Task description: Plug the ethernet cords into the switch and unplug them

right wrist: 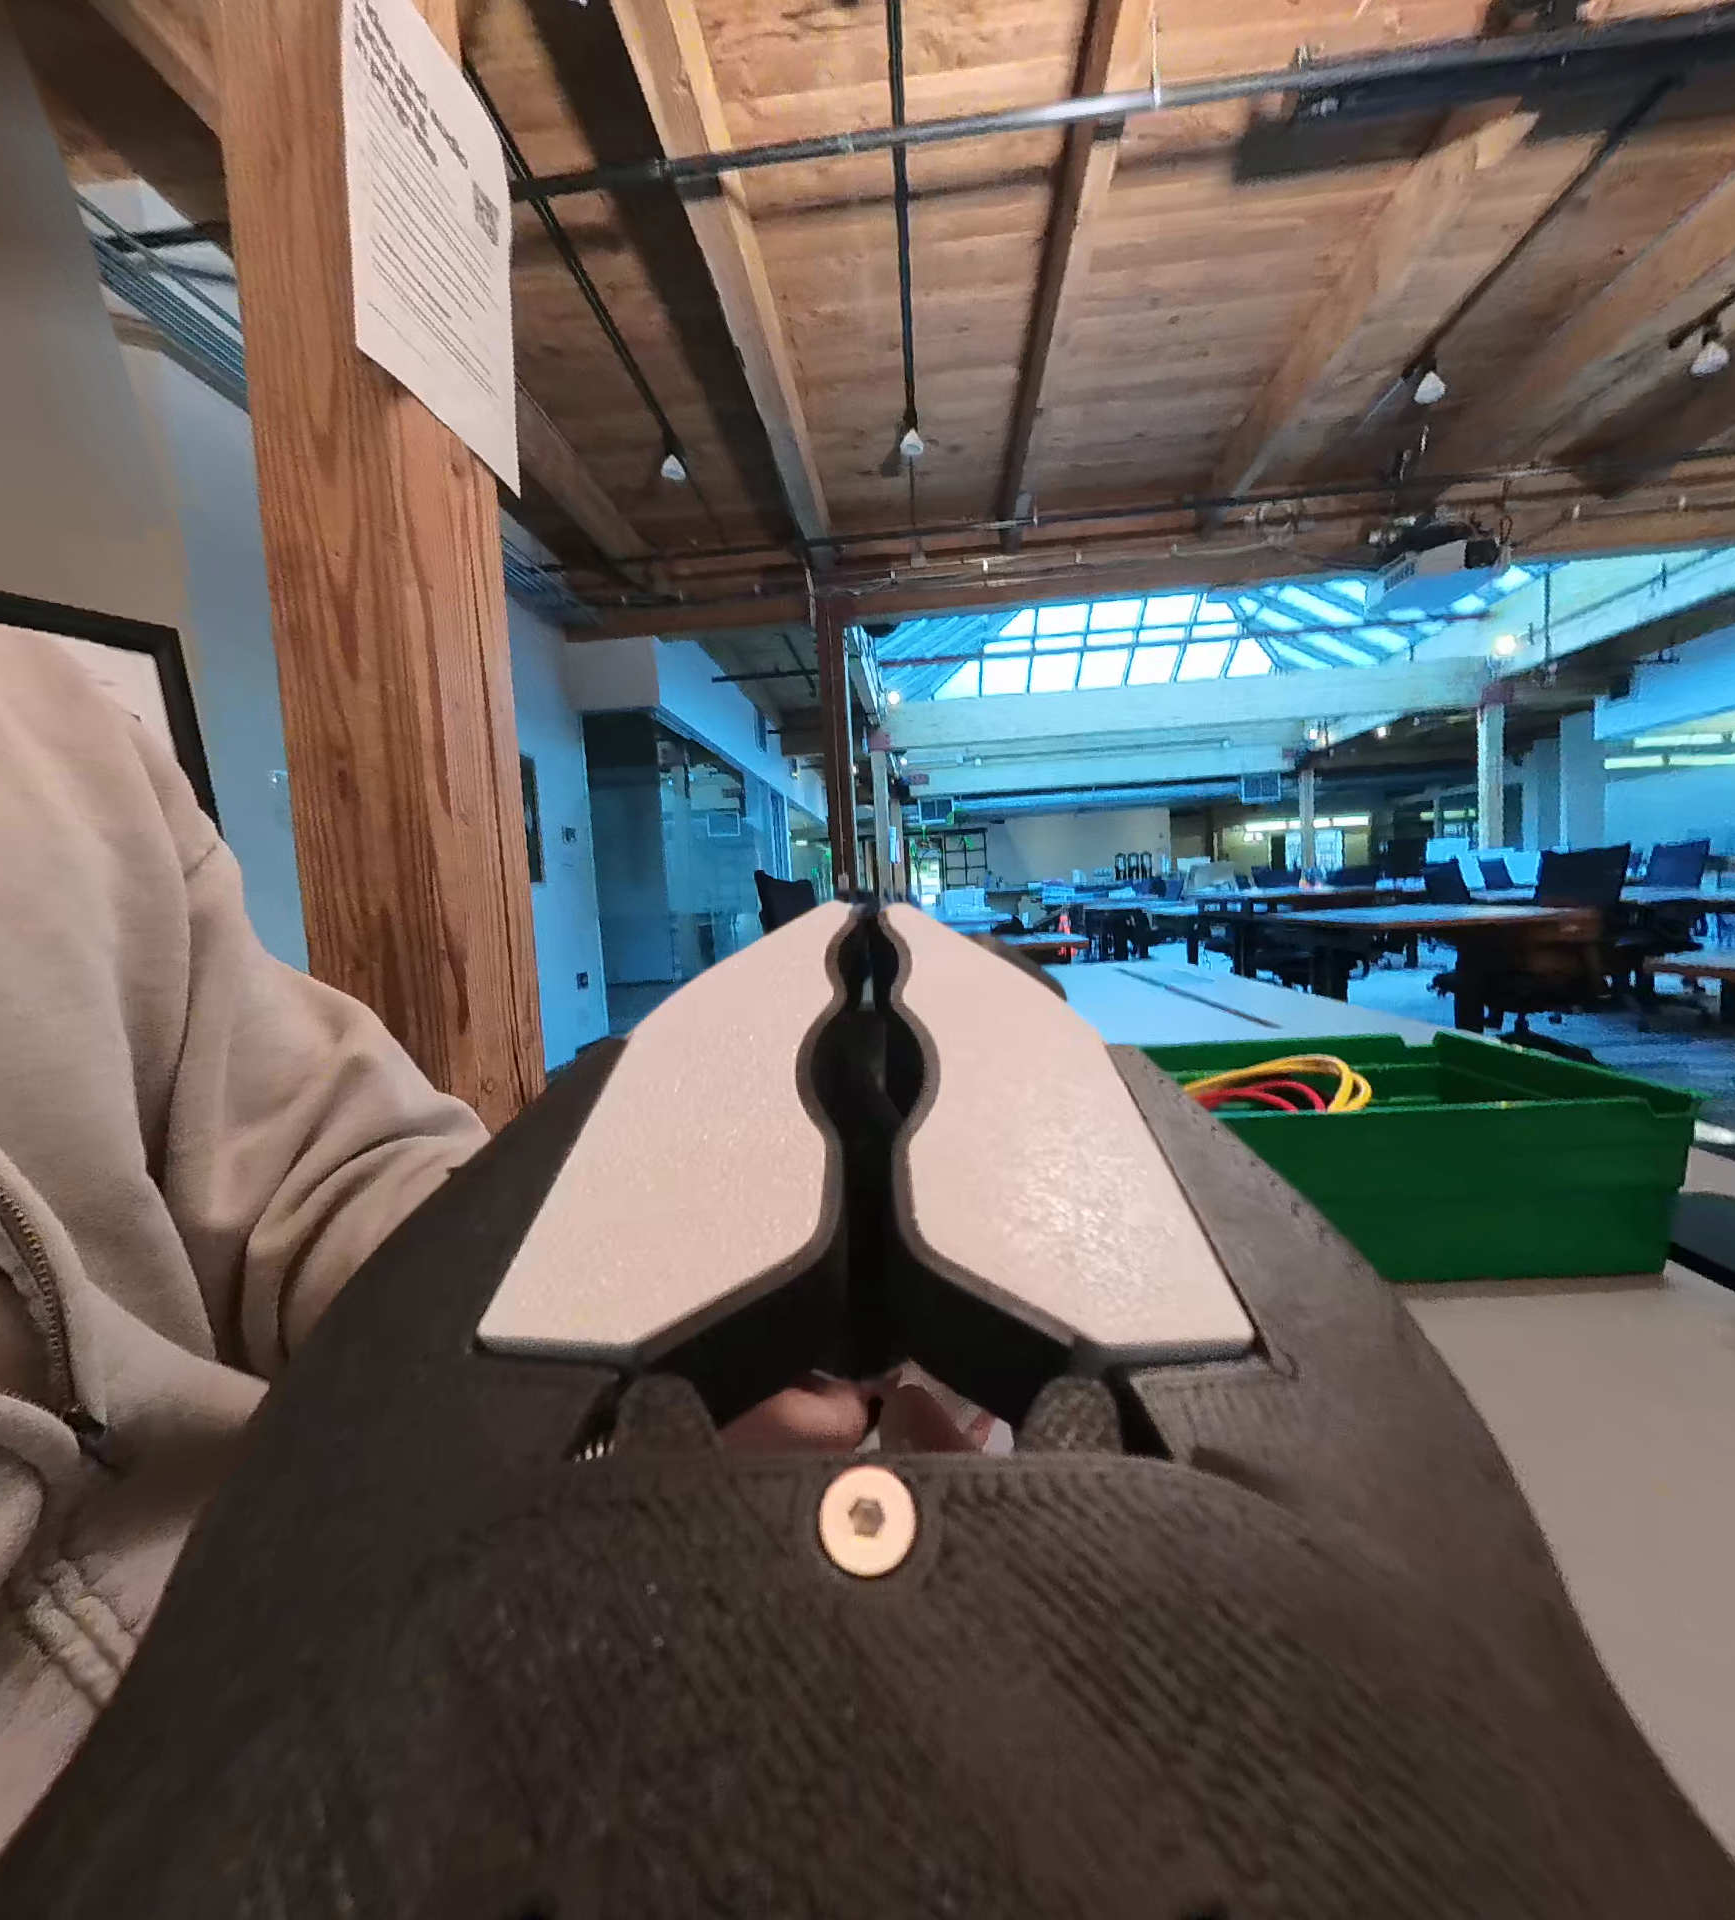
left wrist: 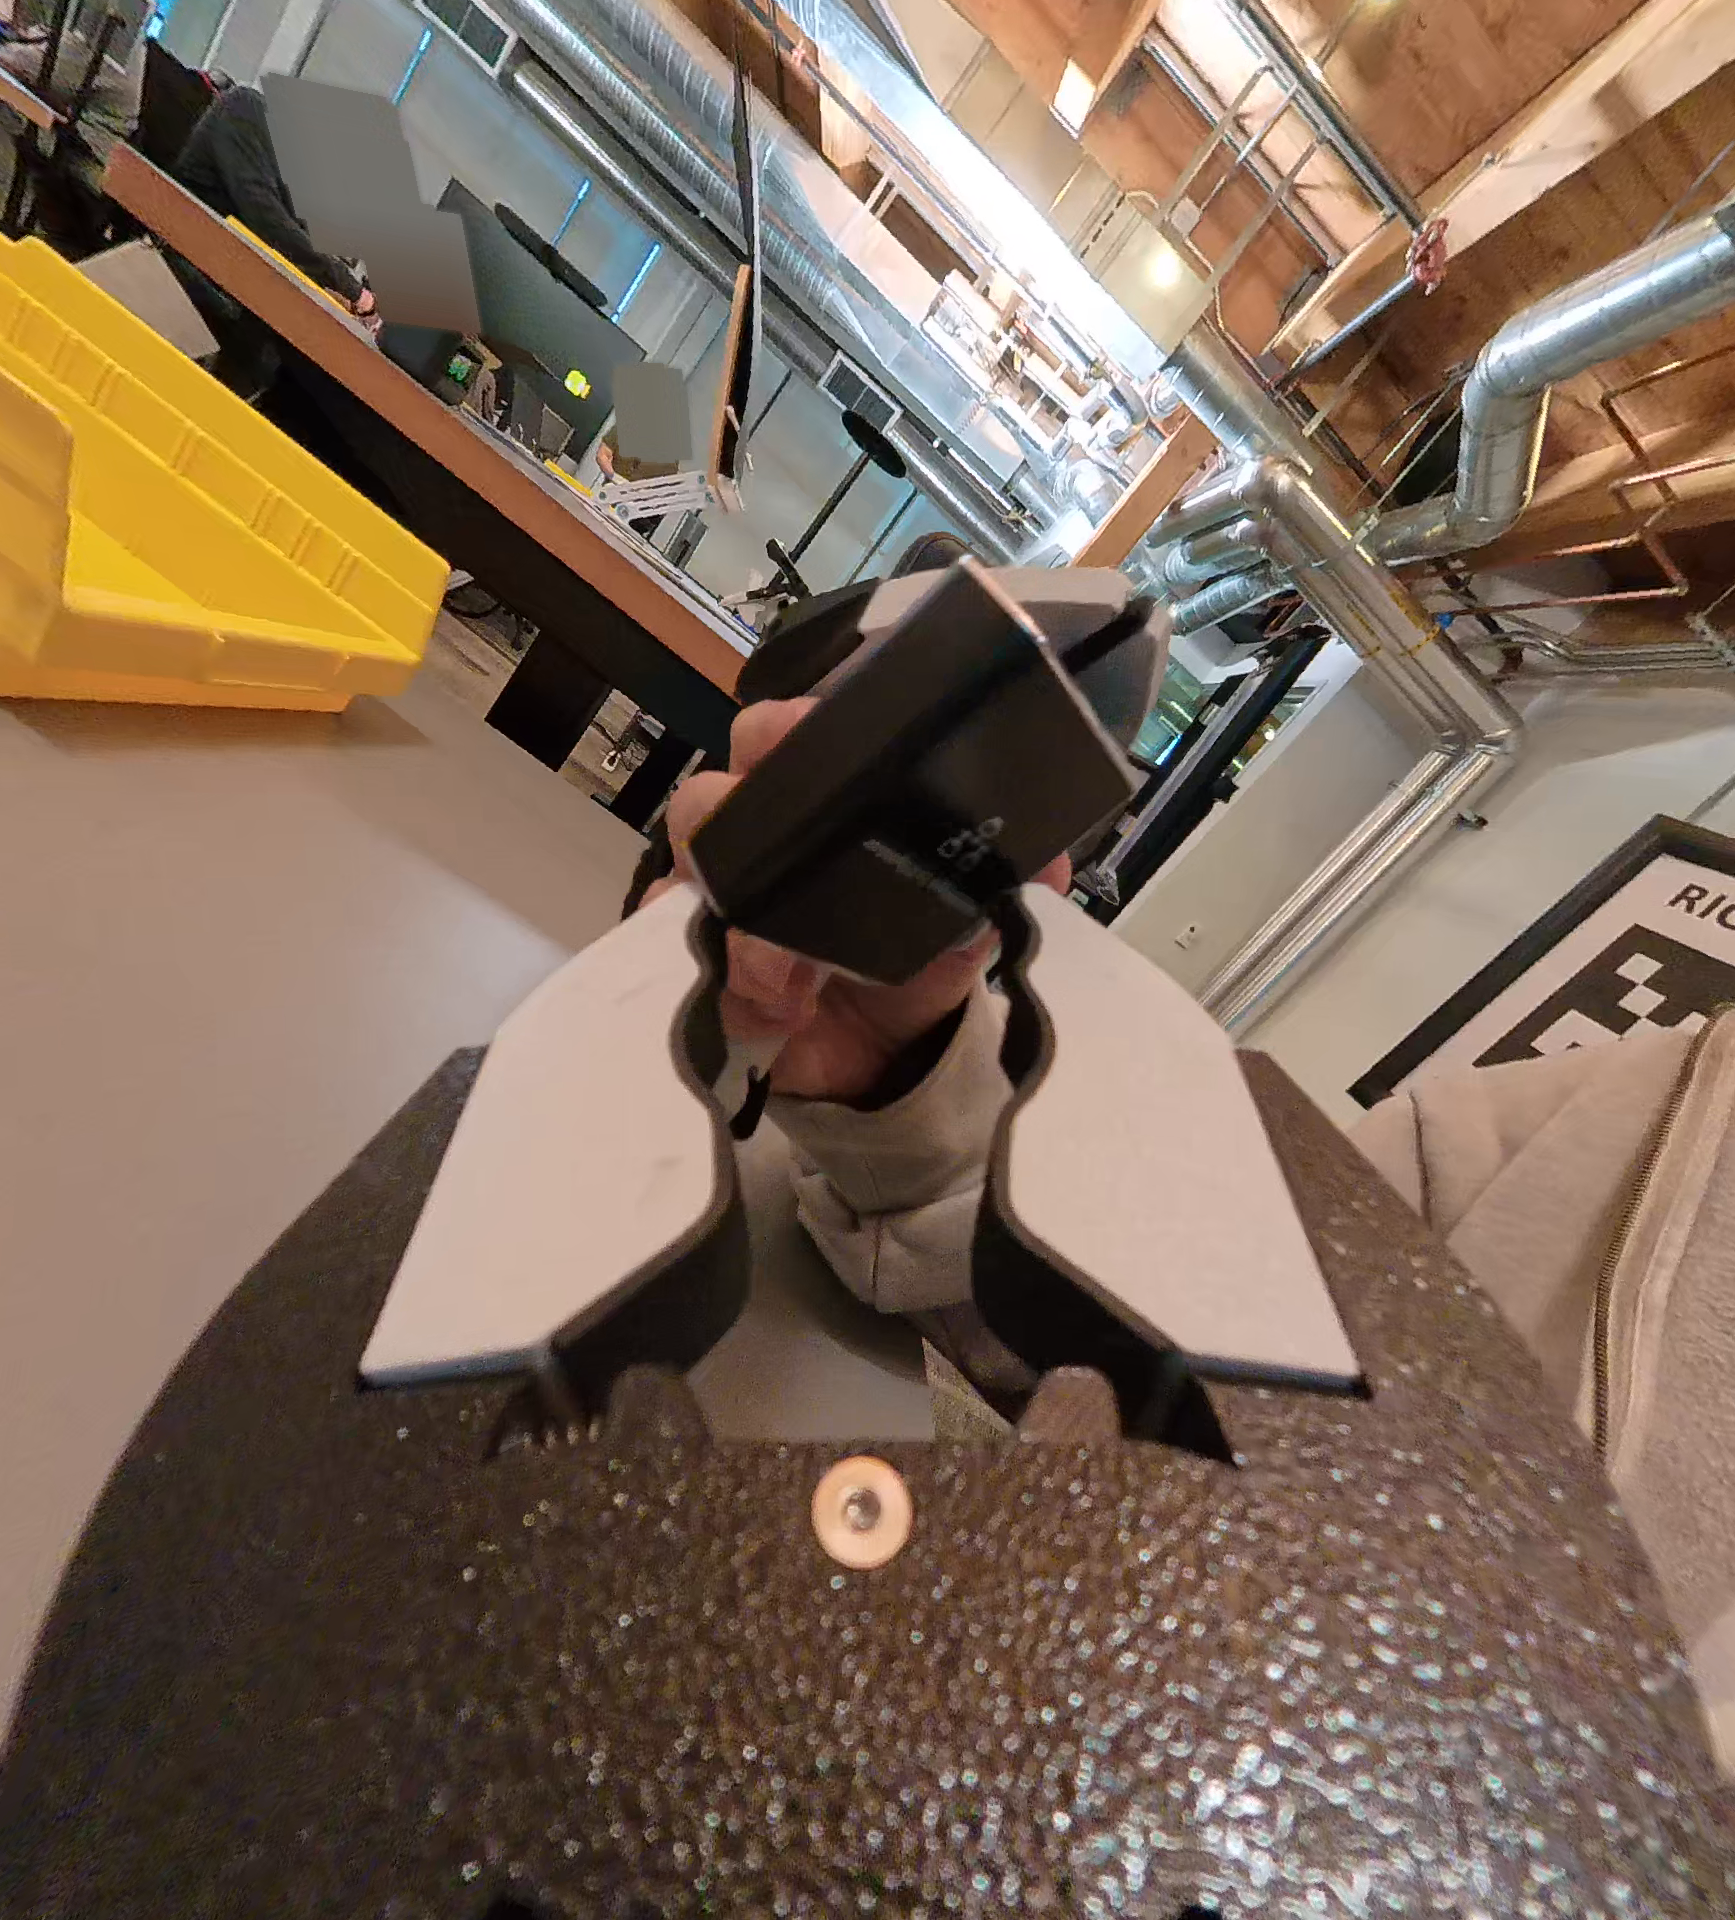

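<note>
Ethernet cords (right wrist: 1278, 1086): yellow + red, coiled in green bin (right wrist: 1465, 1195), untouched. Switch not in view. Left gripper (left wrist: 863, 914) fingers apart, empty; right gripper (right wrist: 868, 914) fingers together, nothing visibly held. Prob. first step, not yet begun; next: open right, reach to bin.

Not much lettering around here. A framed black-and-white marker board (left wrist: 1611, 987) at 3 o'clock in the left wrist view has a printed word on top. A white paper sheet (right wrist: 432, 229) pinned to the wooden post (right wrist: 375, 623) carries small print, too blurred to read.
</note>
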{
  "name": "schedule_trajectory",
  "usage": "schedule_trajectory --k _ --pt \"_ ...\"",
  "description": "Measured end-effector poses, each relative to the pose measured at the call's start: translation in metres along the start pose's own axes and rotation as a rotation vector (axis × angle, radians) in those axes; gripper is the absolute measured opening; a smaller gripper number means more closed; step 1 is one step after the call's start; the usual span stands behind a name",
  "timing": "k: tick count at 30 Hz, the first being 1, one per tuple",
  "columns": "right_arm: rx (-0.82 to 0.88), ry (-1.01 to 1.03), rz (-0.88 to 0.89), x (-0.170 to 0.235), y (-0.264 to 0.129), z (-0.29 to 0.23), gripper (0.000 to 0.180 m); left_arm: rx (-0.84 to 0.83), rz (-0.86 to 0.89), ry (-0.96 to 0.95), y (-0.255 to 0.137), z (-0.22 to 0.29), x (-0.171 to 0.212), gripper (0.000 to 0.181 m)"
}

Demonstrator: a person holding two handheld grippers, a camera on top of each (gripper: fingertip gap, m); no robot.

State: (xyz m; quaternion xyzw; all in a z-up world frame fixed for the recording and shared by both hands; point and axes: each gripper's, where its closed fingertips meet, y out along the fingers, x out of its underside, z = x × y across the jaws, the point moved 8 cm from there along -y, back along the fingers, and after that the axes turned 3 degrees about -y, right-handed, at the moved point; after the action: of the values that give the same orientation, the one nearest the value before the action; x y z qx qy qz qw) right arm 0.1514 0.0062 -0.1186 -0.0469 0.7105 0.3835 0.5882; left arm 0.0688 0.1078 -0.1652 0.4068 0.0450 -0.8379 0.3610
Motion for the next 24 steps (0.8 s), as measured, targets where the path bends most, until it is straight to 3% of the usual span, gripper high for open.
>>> schedule_trajectory --k 2,5,8,9,11,16,19,24 --pt "0.002 0.008 -0.019 0.003 0.002 0.000 0.003 0.007 0.007 0.004 0.002 0.000 0.001 0.056" --pt "0.000 0.040 0.009 0.004 0.003 0.000 0.007 0.022 -0.001 -0.016 0.004 0.000 0.002 0.052" --pt "-0.075 0.129 0.065 0.006 0.007 -0.003 0.000 0.058 0.026 -0.003 0.008 0.002 0.002 0.060" --pt "-0.072 0.176 0.083 0.007 0.007 -0.002 0.000 0.067 0.039 0.004 0.008 0.002 0.001 0.059" --pt "-0.112 0.202 0.127 0.004 0.007 -0.002 0.000 0.020 0.073 0.050 0.003 -0.001 -0.002 0.035" --pt "0.023 -0.015 -0.032 -0.003 0.008 -0.004 0.001 -0.032 0.076 0.026 -0.006 -0.008 -0.003 0.034" --pt "0.061 -0.139 -0.155 -0.008 0.003 -0.005 0.018 -0.098 0.007 0.030 -0.012 -0.013 -0.005 0.033" --pt "0.021 -0.391 -0.436 -0.015 -0.006 -0.018 0.059 -0.153 -0.291 0.078 -0.018 -0.004 -0.012 0.033"
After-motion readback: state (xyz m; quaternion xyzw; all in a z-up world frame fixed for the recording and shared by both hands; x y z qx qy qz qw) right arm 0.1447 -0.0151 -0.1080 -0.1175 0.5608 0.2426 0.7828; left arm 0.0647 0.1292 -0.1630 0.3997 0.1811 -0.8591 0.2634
